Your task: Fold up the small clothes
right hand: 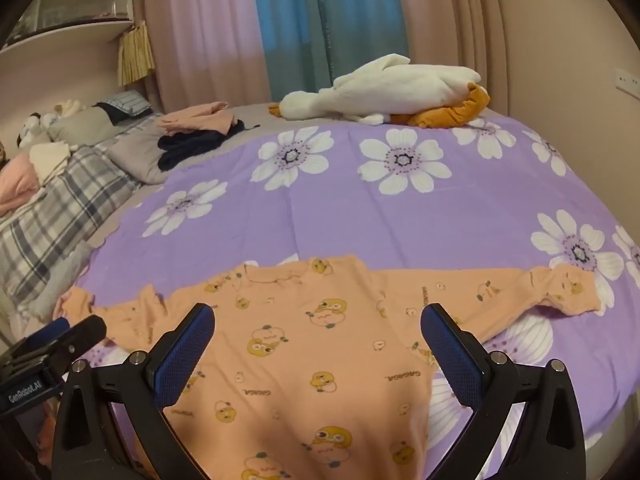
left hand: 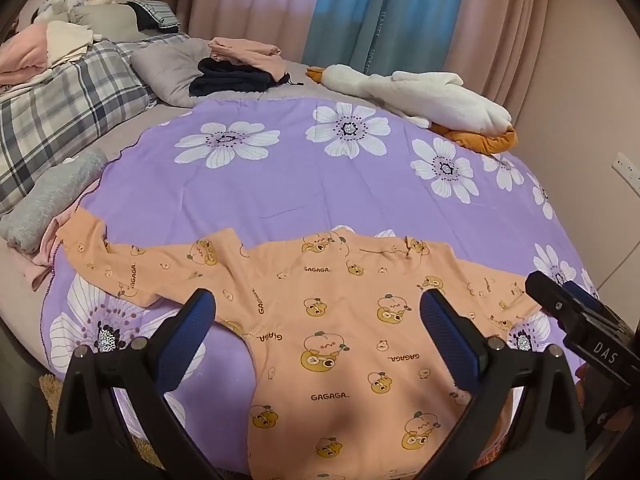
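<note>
On the purple flowered sheet (left hand: 304,184) we see the orange long-sleeved top (left hand: 344,332) spread flat, printed side up, both sleeves stretched out to the sides and its neckline toward the far edge. We hold the left gripper (left hand: 320,312) above the top's lower half, its blue-padded fingers (left hand: 192,332) spread wide and pinching nothing. Our right gripper (right hand: 318,320) hovers likewise over the body of the top, jaws apart and empty. Farther back lie a white goose plush (right hand: 384,88), a stack of folded clothes (left hand: 236,68) and a plaid blanket (left hand: 60,96).
</note>
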`<state>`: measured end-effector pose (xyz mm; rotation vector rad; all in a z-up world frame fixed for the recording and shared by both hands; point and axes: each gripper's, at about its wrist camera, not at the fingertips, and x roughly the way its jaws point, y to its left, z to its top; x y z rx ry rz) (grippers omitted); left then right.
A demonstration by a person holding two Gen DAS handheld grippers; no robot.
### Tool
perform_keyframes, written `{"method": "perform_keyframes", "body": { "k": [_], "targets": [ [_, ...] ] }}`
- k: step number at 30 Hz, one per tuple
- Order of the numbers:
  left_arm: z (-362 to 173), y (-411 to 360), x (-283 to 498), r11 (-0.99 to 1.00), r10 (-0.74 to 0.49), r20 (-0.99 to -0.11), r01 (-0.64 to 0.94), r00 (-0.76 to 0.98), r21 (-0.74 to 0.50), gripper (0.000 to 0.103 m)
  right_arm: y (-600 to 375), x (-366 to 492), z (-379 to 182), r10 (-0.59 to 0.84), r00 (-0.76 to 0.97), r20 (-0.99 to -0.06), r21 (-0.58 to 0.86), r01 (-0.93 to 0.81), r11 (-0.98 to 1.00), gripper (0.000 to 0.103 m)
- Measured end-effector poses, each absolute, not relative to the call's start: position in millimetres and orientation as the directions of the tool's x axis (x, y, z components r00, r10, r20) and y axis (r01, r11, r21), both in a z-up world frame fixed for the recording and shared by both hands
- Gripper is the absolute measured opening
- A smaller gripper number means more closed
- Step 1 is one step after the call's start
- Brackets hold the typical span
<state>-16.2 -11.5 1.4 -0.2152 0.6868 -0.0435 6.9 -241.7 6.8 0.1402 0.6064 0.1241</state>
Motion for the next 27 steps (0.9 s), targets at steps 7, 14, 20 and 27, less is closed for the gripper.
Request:
{"method": "perform_keyframes", "body": {
  "k": [7, 14, 20, 27],
  "targets": [
    [-0.1, -13.4, -16.3, 0.976, -0.116, -0.633, -0.030, 0.765, -0.215, 0.102, -236.5, 4.7, 6.6, 0.156, 0.811, -0.564, 0.163, -0.076, 0.984, 0.102],
    [-5.1, -17.0, -13.3, 0.977, -0.123, -0.646, -0.022, 0.753, -0.212, 0.101, -234.9, 7.5, 2.5, 0.155, 0.806, -0.572, 0.162, -0.074, 0.984, 0.102],
    [-13.2, -19.4, -11.5, 0.976, -0.129, -0.661, -0.024, 0.739, -0.216, 0.101, -231.5, 7.7, -1.7, 0.160, 0.800, -0.578, 0.164, -0.078, 0.983, 0.102],
    [-21.0, -25.7, -11.7, 0.978, -0.141, -0.678, -0.007, 0.721, -0.210, 0.101, -228.1, 10.4, -5.6, 0.167, 0.792, -0.587, 0.166, -0.084, 0.983, 0.102]
  ]
}}
